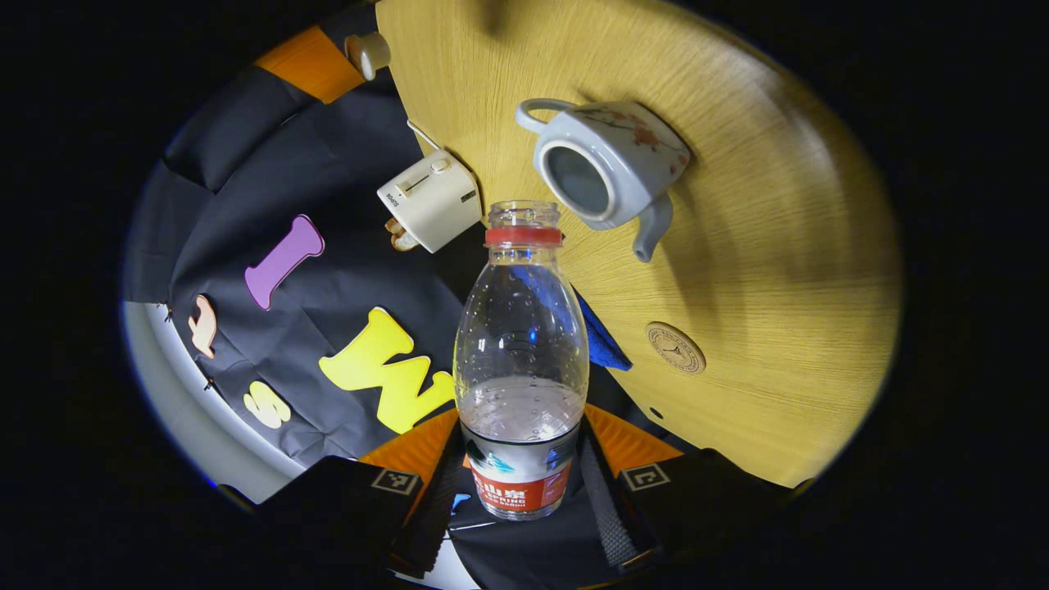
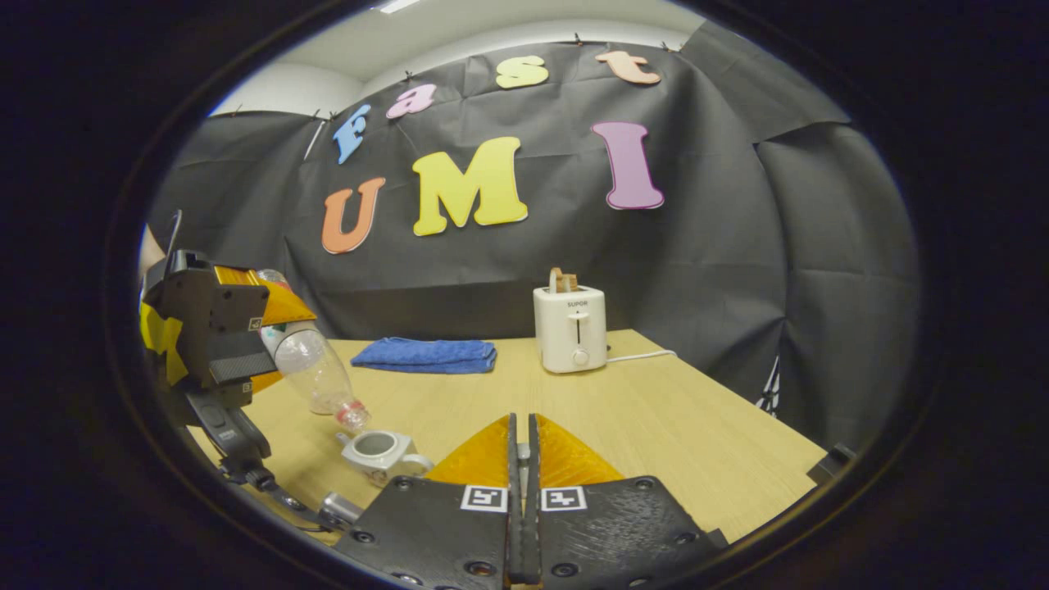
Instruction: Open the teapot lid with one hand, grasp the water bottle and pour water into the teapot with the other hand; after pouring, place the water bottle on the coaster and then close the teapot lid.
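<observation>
Water bottle [image 1: 522, 360] sits clamped between my left gripper's [image 1: 521, 479] two fingers, gripped low at the label, cap off, tilted neck-down toward the teapot [image 1: 606, 168]. In the right gripper view I see its mouth [image 2: 354, 415] just above the lidless teapot [image 2: 379, 451] on the table [image 2: 688, 442]. The coaster [image 1: 674, 347] lies near the pot, apart from it. My right gripper [image 2: 522, 459] has its fingers pressed nearly together; I cannot tell whether anything is pinched between them. A toaster [image 2: 570, 328] and blue cloth [image 2: 426, 354] sit farther back.
</observation>
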Available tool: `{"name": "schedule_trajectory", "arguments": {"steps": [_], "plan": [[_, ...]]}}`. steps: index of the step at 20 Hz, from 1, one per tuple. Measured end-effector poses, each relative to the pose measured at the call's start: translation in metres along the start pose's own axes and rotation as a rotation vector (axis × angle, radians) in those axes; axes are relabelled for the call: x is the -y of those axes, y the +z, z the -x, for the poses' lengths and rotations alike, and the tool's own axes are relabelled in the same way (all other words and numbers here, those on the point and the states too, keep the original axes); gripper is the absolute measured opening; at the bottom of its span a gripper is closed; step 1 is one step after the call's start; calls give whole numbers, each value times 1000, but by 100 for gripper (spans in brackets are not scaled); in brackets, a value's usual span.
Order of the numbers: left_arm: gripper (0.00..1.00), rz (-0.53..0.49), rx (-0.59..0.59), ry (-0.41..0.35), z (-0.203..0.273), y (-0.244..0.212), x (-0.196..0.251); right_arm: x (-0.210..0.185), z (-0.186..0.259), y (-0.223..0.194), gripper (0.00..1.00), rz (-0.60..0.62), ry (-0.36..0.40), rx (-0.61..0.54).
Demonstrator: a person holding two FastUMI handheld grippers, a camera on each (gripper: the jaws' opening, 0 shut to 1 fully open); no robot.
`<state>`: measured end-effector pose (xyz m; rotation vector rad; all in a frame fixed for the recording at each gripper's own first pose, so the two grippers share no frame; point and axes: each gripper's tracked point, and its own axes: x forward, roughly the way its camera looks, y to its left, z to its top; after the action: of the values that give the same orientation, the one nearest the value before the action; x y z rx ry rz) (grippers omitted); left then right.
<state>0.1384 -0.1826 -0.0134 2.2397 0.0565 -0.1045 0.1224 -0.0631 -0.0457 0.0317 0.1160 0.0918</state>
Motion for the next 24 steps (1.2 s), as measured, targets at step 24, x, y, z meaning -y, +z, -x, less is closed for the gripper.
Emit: {"name": "schedule_trajectory", "arguments": {"steps": [24], "plan": [[74, 1227, -27, -7, -21, -47, 39, -2, 6, 16, 0, 53, -75, 1]]}}
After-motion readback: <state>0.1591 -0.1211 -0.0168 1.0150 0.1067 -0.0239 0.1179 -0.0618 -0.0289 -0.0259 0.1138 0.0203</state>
